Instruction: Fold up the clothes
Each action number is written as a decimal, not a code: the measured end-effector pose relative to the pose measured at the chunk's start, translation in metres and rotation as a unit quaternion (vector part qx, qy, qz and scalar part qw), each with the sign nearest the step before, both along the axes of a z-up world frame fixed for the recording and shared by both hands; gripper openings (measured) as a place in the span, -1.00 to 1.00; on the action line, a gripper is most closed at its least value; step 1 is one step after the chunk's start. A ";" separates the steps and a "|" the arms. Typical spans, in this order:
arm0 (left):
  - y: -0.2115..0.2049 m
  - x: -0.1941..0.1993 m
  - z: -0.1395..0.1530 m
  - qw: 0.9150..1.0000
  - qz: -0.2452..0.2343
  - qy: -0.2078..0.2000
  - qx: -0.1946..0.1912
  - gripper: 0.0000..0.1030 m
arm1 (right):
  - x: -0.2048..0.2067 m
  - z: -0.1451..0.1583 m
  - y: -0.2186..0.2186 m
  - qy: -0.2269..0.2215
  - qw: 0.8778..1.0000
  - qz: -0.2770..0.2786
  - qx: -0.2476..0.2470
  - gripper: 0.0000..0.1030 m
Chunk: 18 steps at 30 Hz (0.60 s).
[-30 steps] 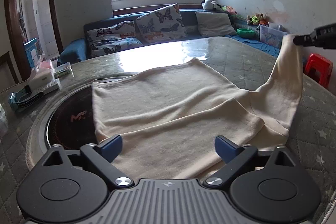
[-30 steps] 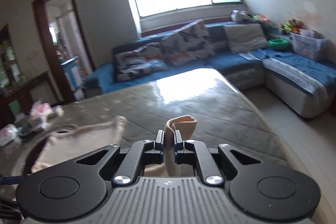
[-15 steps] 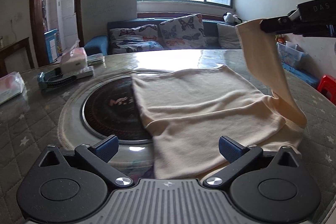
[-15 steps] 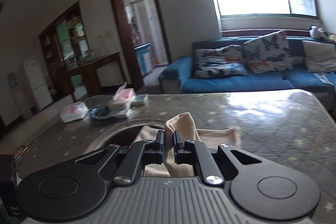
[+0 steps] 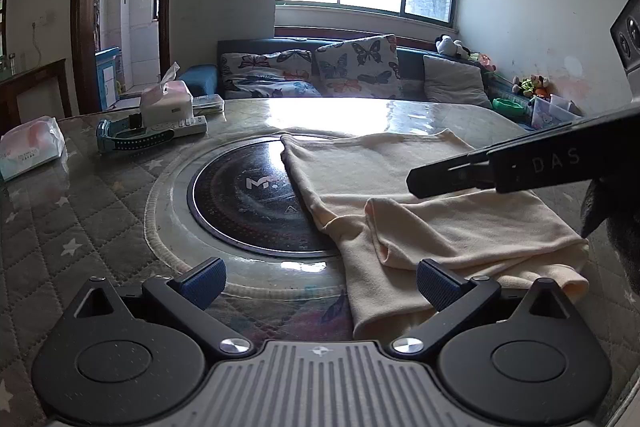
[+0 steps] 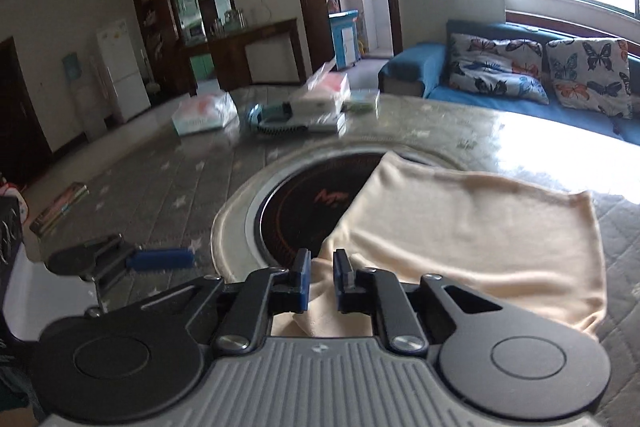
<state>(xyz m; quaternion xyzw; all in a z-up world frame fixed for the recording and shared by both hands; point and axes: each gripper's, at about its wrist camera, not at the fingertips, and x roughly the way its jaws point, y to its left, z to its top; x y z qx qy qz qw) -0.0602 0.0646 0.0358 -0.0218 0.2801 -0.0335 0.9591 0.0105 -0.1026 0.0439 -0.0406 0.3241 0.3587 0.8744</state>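
Note:
A cream long-sleeved garment [image 5: 404, 187] lies flat on the table, its left edge over the black round cooktop [image 5: 248, 203]. One sleeve [image 5: 460, 227] is folded across the body. My left gripper [image 5: 320, 281] is open at the garment's near hem, with nothing between its blue pads [image 5: 204, 279]. In the left wrist view my right gripper [image 5: 416, 183] hovers just above the folded sleeve, clear of it. In its own view the right gripper [image 6: 322, 277] has its jaws a little apart, and the cream garment [image 6: 472, 227] shows in the gap below.
The table [image 5: 80, 227] has a quilted star-pattern cover under glass. At its far left stand a tissue box [image 5: 166, 103], a power strip [image 5: 136, 137] and a tissue pack [image 5: 30, 147]. A blue sofa with butterfly cushions [image 5: 352, 67] lies behind. A book [image 6: 60, 207] lies near the table's edge.
The right gripper carried the sleeve left and down over the garment, then its jaws parted and the sleeve now lies flat. The left gripper shifted left along the hem.

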 end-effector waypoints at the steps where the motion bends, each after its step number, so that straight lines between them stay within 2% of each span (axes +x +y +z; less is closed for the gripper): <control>1: 0.001 0.000 0.001 1.000 -0.002 -0.001 -0.001 1.00 | -0.001 0.000 -0.002 -0.002 1.000 -0.005 -0.004 -0.54; 2: 0.002 -0.001 0.001 1.000 -0.004 -0.002 -0.002 1.00 | -0.002 0.000 -0.005 -0.005 1.000 -0.011 -0.007 -0.33; 3: 0.003 -0.001 0.002 1.000 -0.006 -0.003 -0.002 1.00 | -0.003 0.001 -0.009 -0.008 1.000 -0.018 -0.010 -0.22; 4: 0.003 0.000 0.003 1.000 -0.009 -0.004 -0.004 1.00 | -0.004 0.001 -0.012 -0.012 1.000 -0.024 -0.014 -0.18; 6: 0.002 0.002 0.004 1.000 -0.019 -0.004 -0.005 1.00 | -0.006 0.002 -0.019 -0.018 0.999 -0.037 -0.021 0.07; 8: -0.001 0.003 0.007 0.999 -0.032 -0.005 -0.001 1.00 | -0.008 0.003 -0.025 -0.024 0.998 -0.049 -0.027 0.21; 10: -0.006 0.004 0.011 0.999 -0.044 -0.011 0.003 1.00 | -0.012 0.004 -0.038 -0.029 0.997 -0.067 -0.036 0.48; 11: -0.009 0.005 0.013 0.999 -0.050 -0.014 0.006 1.00 | -0.014 0.004 -0.044 -0.031 0.996 -0.076 -0.041 0.68; 13: -0.014 0.007 0.016 0.998 -0.058 -0.017 0.010 0.98 | -0.016 0.001 -0.056 -0.030 0.995 -0.087 -0.041 0.75; 16: -0.021 0.007 0.019 0.998 -0.067 -0.021 0.005 0.94 | -0.019 -0.004 -0.074 -0.026 0.994 -0.102 -0.039 1.00; 18: -0.027 0.007 0.021 0.997 -0.071 -0.025 0.009 0.83 | -0.021 -0.008 -0.085 -0.024 0.993 -0.113 -0.039 1.00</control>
